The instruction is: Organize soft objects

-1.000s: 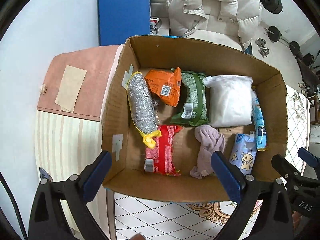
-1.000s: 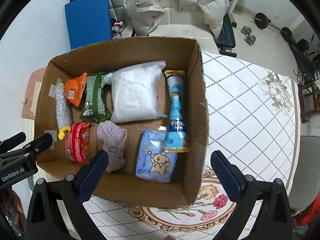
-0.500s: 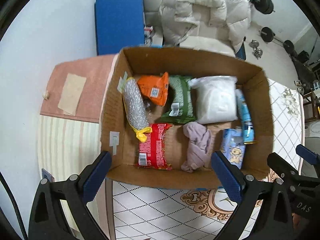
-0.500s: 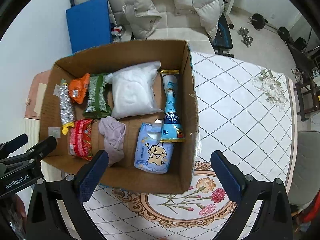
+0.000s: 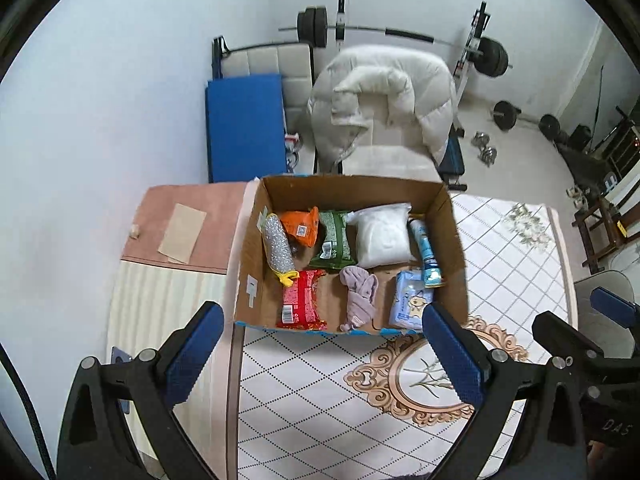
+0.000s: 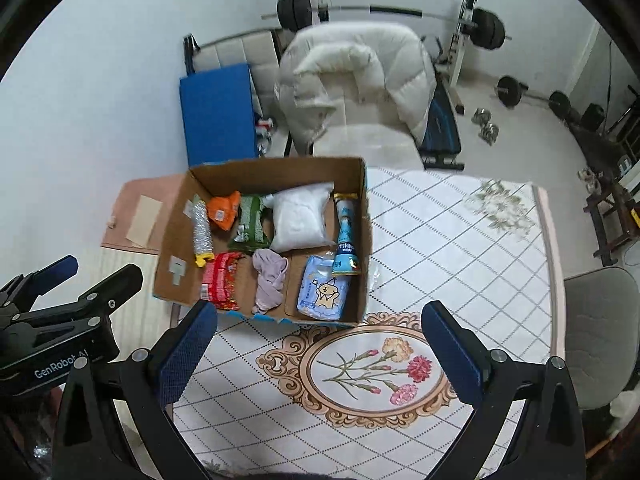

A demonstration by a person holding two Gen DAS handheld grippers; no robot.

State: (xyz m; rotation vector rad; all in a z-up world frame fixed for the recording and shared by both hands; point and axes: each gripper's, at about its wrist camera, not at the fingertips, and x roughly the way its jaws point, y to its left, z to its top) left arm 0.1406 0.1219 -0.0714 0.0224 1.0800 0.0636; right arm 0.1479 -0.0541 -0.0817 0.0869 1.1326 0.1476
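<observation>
While your left gripper (image 5: 322, 354) hangs spread and empty above the patterned tablecloth (image 5: 312, 396), the cardboard box (image 5: 256, 240) sits ahead of it. Inside, from left to right, you see a silver mesh roll (image 5: 279, 248), orange packet (image 5: 301, 227), green packet (image 5: 333, 240), white bag (image 5: 382, 236) and blue tube (image 5: 426, 252), with a lilac cloth (image 5: 358, 294) nearer you. Your right gripper (image 6: 320, 346) is likewise spread, holding nothing.

Ahead of my jaws I am seeing a matt brown cardboard box (image 5: 454, 240) holding glossy plastic packets, a red one (image 5: 301, 300) among them, and a soft, crumpled mauve cloth (image 5: 358, 294). Beneath the jaws, a smooth patterned tablecloth (image 6: 440, 248) is shining faintly.
</observation>
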